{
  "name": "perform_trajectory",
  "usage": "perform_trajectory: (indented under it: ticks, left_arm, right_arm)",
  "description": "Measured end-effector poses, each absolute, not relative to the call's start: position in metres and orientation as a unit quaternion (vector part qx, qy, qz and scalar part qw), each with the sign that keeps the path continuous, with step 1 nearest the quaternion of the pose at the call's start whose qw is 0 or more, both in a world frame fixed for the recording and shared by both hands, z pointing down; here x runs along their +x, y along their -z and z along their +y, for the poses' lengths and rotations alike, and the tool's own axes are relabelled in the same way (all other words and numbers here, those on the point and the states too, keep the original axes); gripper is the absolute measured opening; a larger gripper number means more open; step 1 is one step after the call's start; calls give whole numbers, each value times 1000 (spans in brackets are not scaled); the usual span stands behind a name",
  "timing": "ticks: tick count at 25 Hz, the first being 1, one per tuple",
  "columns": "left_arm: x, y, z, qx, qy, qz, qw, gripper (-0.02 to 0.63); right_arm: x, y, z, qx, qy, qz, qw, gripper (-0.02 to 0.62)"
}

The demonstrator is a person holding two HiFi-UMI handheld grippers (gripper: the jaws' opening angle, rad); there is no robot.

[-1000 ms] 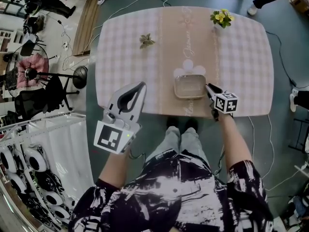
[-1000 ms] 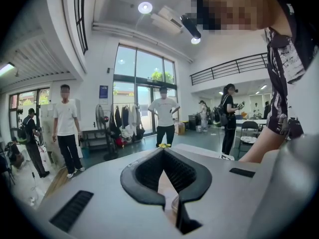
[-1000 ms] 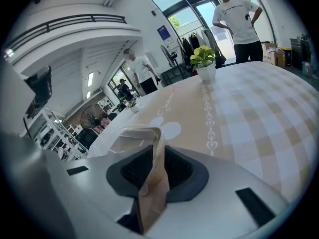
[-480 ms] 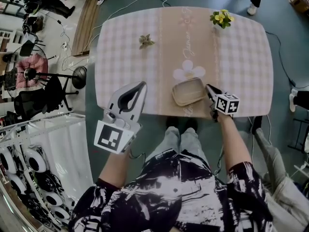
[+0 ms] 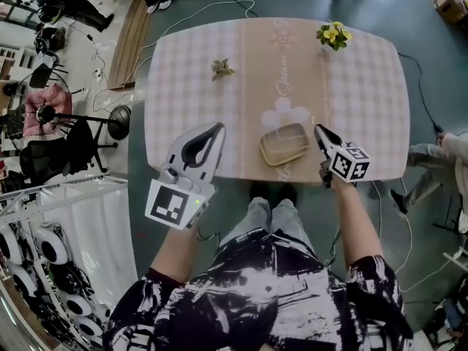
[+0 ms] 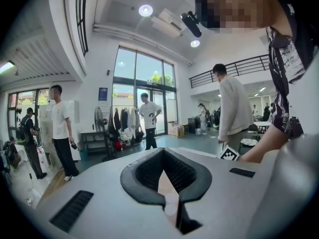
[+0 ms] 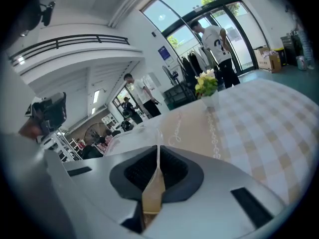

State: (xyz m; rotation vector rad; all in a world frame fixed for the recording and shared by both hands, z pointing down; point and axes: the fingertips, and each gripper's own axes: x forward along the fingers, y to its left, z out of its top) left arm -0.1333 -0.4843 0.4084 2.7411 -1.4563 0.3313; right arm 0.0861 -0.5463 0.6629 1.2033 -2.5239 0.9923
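A clear shallow plastic container (image 5: pixel 284 143) hangs tilted just over the checked table (image 5: pixel 183 86) near its front edge. My right gripper (image 5: pixel 317 130) is shut on the container's right rim. In the right gripper view a thin clear edge runs between the jaws of that gripper (image 7: pixel 155 180), and the container's body (image 7: pixel 127 136) shows pale beyond them. My left gripper (image 5: pixel 216 129) hovers over the table's front left edge, a short way left of the container. It is shut with nothing in it, as the left gripper view also shows for this gripper (image 6: pixel 167 185).
A pot of yellow flowers (image 5: pixel 333 32) stands at the table's far right, and it also shows as the flowers (image 7: pixel 206 85) ahead of my right gripper. A small green plant (image 5: pixel 221 67) sits far left of centre. Several people (image 6: pixel 233 108) walk around; racks and cables (image 5: pixel 44 232) lie left.
The container lay flat on the table; now its right side is raised and it has shifted slightly toward the front edge with my right gripper. The left gripper barely moved. People walked behind.
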Motion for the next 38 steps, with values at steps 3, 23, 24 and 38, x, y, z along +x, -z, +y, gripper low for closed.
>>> perform_trajectory:
  ticks: [3,23,24,38]
  left_arm:
    - [-131,-398,-489,880,-94,-466,3,0]
    - [-112,-252,-487,889,-13,-447,-101,0]
    - [-113,-247,-484,888,-10,-448,-102,0]
    - [-121,-238,-460,887,-8,-448,-110,0]
  right_arm:
    - [89,-600,-551,420,-271,-863,68,17]
    - [114,-229,-502,523,75,-844,-89,17]
    - [114,-226,-500,525,77,-843,-90,17]
    - [104,-218,-488,532,76,-837,-98,17]
